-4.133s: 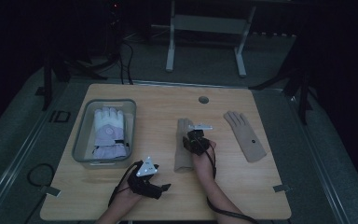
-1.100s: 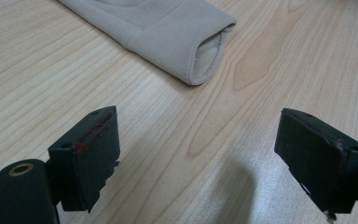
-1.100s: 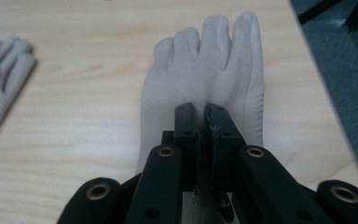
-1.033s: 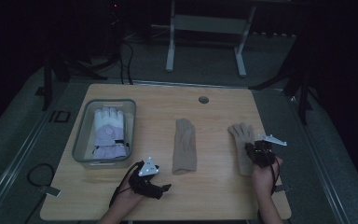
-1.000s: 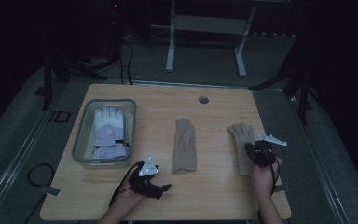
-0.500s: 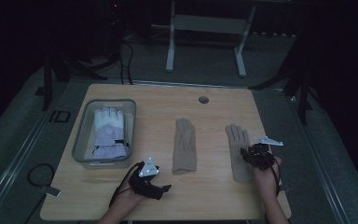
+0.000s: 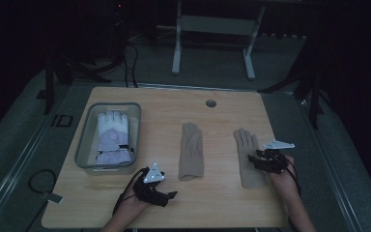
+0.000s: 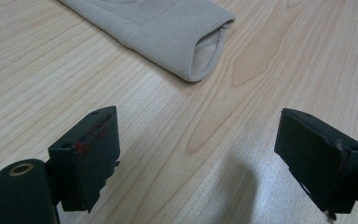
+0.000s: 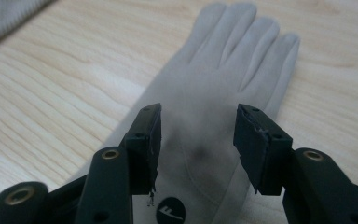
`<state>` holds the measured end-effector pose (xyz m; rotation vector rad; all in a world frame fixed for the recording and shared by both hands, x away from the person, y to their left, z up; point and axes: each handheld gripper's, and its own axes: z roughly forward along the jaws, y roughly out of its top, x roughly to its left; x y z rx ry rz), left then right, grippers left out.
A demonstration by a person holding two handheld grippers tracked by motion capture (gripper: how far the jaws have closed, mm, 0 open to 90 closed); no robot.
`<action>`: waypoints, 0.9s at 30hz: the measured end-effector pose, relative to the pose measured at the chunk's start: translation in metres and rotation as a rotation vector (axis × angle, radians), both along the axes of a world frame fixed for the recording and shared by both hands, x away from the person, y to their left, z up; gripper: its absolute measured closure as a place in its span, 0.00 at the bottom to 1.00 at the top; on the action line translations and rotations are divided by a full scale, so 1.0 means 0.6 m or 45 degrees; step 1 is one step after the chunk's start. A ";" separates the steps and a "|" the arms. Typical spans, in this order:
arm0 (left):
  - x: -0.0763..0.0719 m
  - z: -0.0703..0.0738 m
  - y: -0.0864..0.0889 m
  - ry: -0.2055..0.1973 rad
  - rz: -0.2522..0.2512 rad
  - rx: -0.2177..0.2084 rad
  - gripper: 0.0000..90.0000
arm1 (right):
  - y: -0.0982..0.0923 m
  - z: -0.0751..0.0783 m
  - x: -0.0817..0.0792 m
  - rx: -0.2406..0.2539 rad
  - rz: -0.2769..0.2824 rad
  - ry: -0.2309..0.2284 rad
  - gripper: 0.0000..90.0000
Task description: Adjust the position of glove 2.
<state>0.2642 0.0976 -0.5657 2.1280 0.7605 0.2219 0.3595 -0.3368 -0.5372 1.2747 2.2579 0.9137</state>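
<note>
On the table's right, right gripper (image 7: pixel 260 160) newly opened, beige glove (image 7: pixel 248 157) released, lying flat.

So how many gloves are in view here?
3: a white glove in the bin at left, a beige glove mid-table, another beige one beside the right gripper. The bin may hide more.

The pale wooden surface (image 7: pixel 222 116) carries a clear plastic bin (image 7: pixel 83 145) at frame left and two flat beige fabric gloves, one central (image 7: pixel 192 150), one right (image 7: pixel 249 157).

High view overlooks table (image 7: pixel 222 116); gripper views skim it.
</note>
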 end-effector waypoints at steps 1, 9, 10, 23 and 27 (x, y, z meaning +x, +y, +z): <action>0.000 0.000 0.001 0.000 -0.001 -0.001 0.16 | -0.001 -0.004 0.001 -0.007 0.001 -0.002 0.55; 0.001 -0.002 0.000 -0.001 -0.011 0.015 0.16 | -0.003 -0.025 -0.003 0.003 0.022 -0.031 0.61; 0.001 -0.002 -0.001 -0.002 -0.014 0.023 0.16 | -0.004 -0.025 -0.003 0.010 0.025 -0.030 0.65; 0.000 -0.002 -0.001 -0.002 -0.013 0.023 0.16 | 0.020 -0.025 -0.017 0.006 -0.144 -0.063 0.93; 0.000 -0.001 0.000 -0.001 -0.012 0.015 0.16 | 0.030 -0.014 -0.017 0.011 -0.193 -0.062 0.94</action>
